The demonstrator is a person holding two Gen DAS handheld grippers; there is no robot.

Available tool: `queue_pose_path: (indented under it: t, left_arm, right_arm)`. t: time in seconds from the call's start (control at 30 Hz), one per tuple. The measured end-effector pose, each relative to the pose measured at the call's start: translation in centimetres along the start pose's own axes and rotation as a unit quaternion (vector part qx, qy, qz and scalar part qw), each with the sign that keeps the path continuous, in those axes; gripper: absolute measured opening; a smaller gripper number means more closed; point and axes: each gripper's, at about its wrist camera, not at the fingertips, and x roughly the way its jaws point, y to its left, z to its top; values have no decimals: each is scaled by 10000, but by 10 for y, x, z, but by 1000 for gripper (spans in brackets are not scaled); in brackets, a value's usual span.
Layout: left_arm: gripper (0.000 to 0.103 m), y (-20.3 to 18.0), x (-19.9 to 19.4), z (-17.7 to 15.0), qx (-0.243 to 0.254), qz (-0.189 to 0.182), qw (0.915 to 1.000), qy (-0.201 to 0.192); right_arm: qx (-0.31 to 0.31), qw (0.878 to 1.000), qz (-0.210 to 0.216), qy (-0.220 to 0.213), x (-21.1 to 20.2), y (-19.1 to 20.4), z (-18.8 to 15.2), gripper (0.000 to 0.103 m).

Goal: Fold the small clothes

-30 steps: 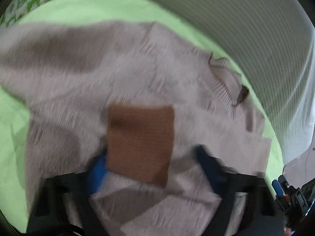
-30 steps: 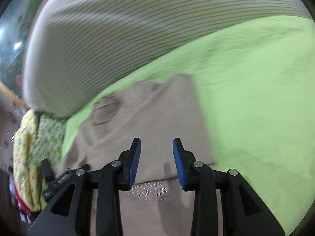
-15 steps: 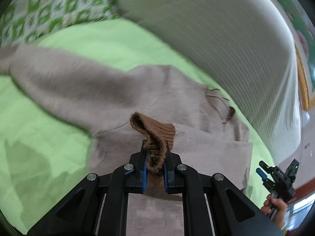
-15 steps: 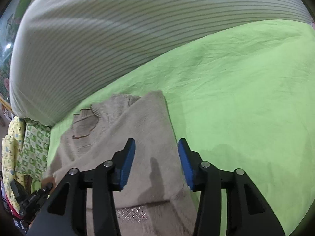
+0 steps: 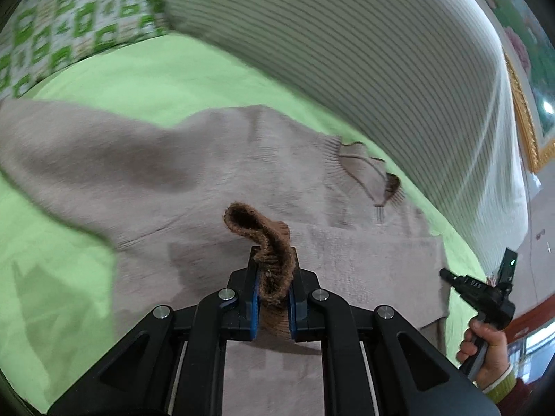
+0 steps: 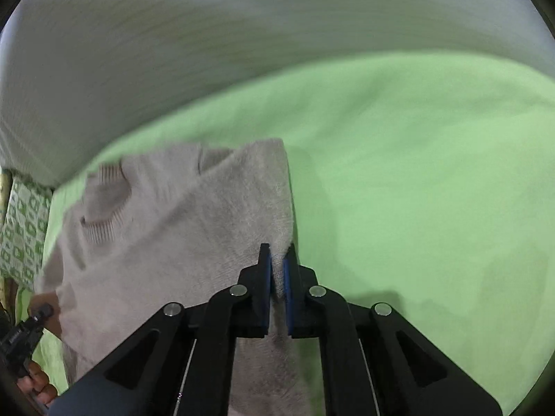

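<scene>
Bright lime-green bedsheet (image 5: 145, 79) spreads under everything, with a green-and-white checked pillow (image 5: 59, 24) at its far left corner and a big white ribbed cushion with thin stripes (image 5: 364, 52) along the back. Across the sheet lies the beige knitted sweater (image 5: 194, 180), its ribbed collar (image 5: 367, 170) toward the striped cushion and one sleeve stretched out left of the collar. My left gripper (image 5: 272, 286) is clamped on the sweater's brown ribbed cuff (image 5: 267, 239), which curls up out of the jaws above the sweater's body. Right of the collar, my right gripper (image 6: 276, 277) is pinched tight on the sweater's folded right edge (image 6: 281, 208), where the knit meets bare sheet. In my left camera, my right hand (image 5: 485, 346) shows at the sweater's lower right corner.
</scene>
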Motion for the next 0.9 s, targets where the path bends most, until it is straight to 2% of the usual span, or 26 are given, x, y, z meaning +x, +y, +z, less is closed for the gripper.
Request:
queue_pose_path:
  t: [0.1,0.17,0.27,0.33,0.37,0.47,0.57,0.63,0.73,0.9]
  left_arm:
    - [11,-15,18,0,283,96,9995,34]
    - [11,-14,30,-2,417,382,9984,72]
    - [12,6,45,-3,253,641,9972,288]
    - [17,20,46,-2,70,514,9978,403]
    - [19,24,44,-2,15,497,9979,409]
    - [23,32,26,-1,-97,546,9979,326]
    - [32,44,3,-3,-355,497,9979,237]
    - [40,57,-15,-6,-572,526,9969,127]
    - [43,79,-38,-7,-919,545,9943,-30]
    - [55,137,-67,-3,-1694,713,9827,-236]
  right_arm:
    - [28,9998,-177,7,-3,-17,6,6]
    - [-19,9996,-250,119,4,-21,3,6]
    - [-87,9989,-413,209,16,-22,-5,7]
    - [22,9989,-422,178,17,-24,-5,8]
    - [68,9988,-452,187,16,-23,-4,15]
    - [14,9981,-606,69,3,-16,-1,21]
    - [-31,9989,-418,-213,-25,-8,-5,27]
    - [-61,9992,-147,-359,-39,3,-10,33]
    - [-183,9981,245,-527,-59,22,-24,35]
    - [-370,9961,661,-454,-70,65,-53,39]
